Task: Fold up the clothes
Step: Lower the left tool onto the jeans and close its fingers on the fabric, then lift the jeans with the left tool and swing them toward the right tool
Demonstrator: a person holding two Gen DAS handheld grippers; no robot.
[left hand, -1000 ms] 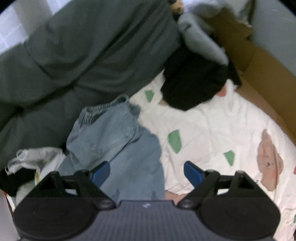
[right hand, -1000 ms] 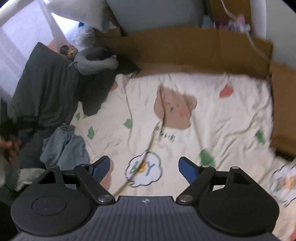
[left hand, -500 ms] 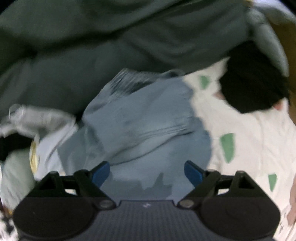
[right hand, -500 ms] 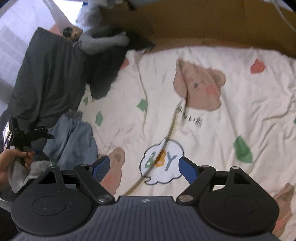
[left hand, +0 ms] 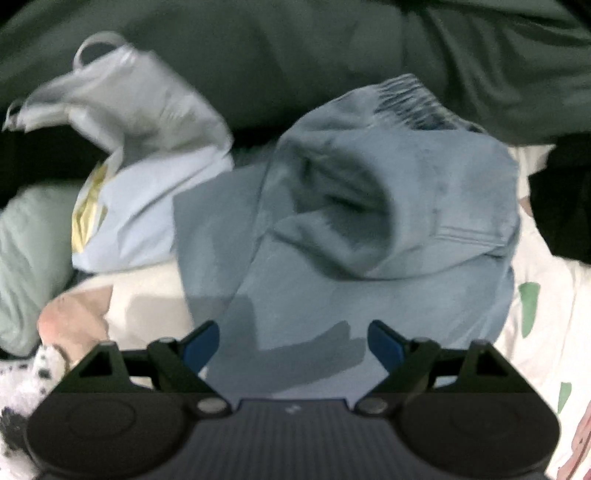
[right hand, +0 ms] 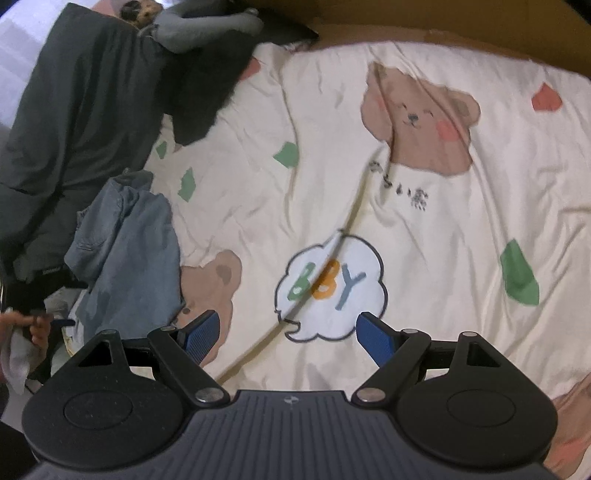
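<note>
A crumpled light-blue denim garment [left hand: 369, 229] lies on the cream bedsheet [left hand: 546, 302], its ribbed waistband toward the dark quilt. My left gripper [left hand: 293, 339] hangs open right above the garment's near edge, nothing between its blue pads. In the right wrist view the same denim garment [right hand: 125, 243] sits at the left edge of the sheet. My right gripper [right hand: 286, 332] is open over the printed "BBY" cloud [right hand: 328, 288], well to the right of the garment, and holds nothing.
A dark green quilt [left hand: 295, 48] is bunched behind the denim. A pale grey-white garment [left hand: 140, 122] and a mint one [left hand: 29, 251] lie to its left. A black garment [right hand: 207, 92], brown cardboard [right hand: 443, 26] and a hand [right hand: 33, 325] also show.
The left gripper has come down and swung left over the denim garment, which now fills its view. The right gripper has dropped closer to the sheet. Both stay open.
</note>
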